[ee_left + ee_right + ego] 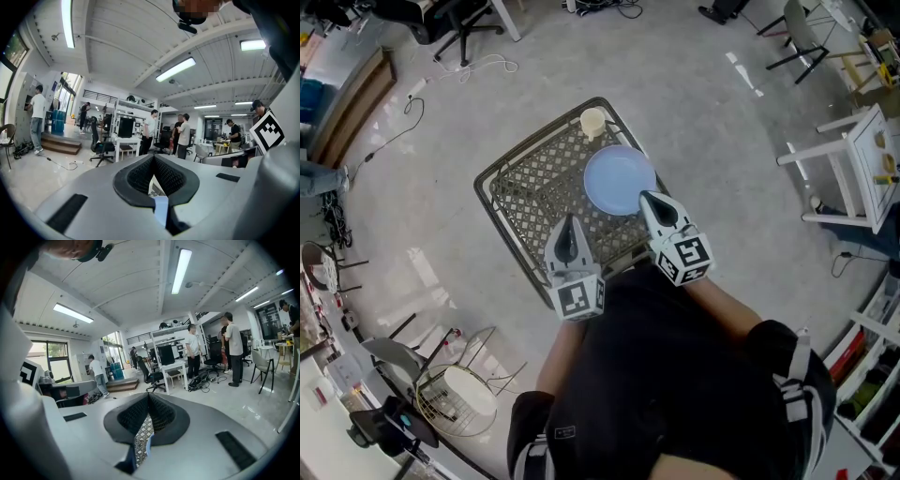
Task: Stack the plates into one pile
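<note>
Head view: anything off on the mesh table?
Nothing stands out. The blue plate lies flat on the mesh table, and the cream cup stands upright near its far corner. Nothing is spilled. The left gripper and right gripper hover at the near side, jaws together and empty.

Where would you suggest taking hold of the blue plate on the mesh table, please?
Probably its near rim, by the right gripper, coming in low from the person's side. The blue plate lies flat on the mesh table, so only its thin edge offers purchase: one of the fingers over, one under. The cup stands beyond it.
</note>
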Tool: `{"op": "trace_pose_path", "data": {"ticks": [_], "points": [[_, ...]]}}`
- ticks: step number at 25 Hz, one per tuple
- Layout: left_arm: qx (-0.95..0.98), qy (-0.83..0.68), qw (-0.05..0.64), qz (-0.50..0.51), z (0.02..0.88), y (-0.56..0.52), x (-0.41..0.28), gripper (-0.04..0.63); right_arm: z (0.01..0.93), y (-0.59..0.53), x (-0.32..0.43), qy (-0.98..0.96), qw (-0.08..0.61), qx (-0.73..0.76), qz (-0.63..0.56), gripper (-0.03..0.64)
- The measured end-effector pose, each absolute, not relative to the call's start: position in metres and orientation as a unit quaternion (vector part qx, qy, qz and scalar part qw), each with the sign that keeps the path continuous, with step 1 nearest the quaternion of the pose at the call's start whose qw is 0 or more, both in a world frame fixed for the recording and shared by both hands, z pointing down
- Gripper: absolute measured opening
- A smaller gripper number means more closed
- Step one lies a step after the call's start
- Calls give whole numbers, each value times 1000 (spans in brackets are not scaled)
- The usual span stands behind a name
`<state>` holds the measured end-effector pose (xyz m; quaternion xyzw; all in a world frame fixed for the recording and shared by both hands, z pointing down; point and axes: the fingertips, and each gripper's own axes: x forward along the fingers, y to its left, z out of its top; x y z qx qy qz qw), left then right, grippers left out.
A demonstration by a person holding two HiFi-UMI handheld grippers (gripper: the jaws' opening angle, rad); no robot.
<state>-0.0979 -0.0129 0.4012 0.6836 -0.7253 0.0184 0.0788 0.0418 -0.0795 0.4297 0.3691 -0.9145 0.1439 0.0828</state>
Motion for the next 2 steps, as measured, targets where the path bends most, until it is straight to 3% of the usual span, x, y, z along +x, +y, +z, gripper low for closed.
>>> {"op": "trace_pose_path", "data": {"ticks": [2], "points": [[683, -726, 79, 17, 401, -12, -98, 15, 429, -78, 42, -915, 82, 369, 144, 9]]}}
